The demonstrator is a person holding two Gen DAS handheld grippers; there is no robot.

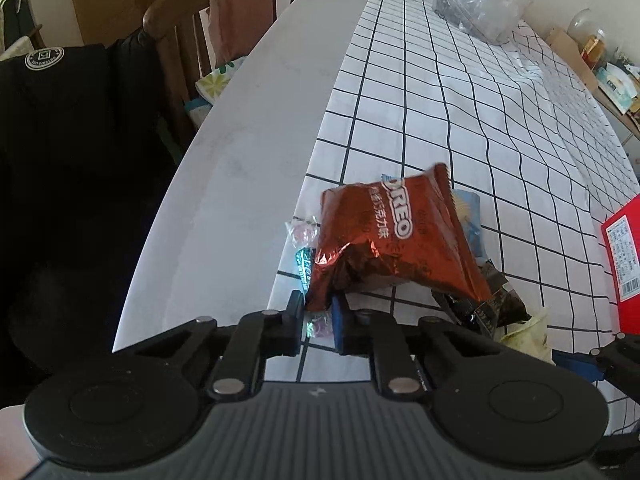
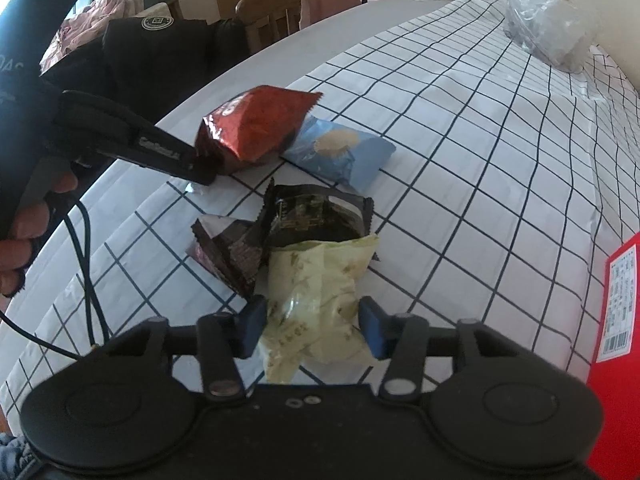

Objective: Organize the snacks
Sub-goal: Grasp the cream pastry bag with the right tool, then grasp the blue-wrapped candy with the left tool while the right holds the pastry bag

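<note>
A red-brown Oreo packet lies on the checked tablecloth. My left gripper is shut on its crumpled near corner. The right wrist view shows the same grip from the side, with the left gripper pinching the Oreo packet. A pale green packet sits between the blue pads of my right gripper. Both pads press its sides. A light blue packet lies partly under the Oreo packet. Two dark packets lie between them.
A red box stands at the right edge. A clear plastic bag sits at the far end of the table. Small wrapped candies lie by the cloth's edge. Chairs with clothes line the bare grey table side. A cable trails over the cloth.
</note>
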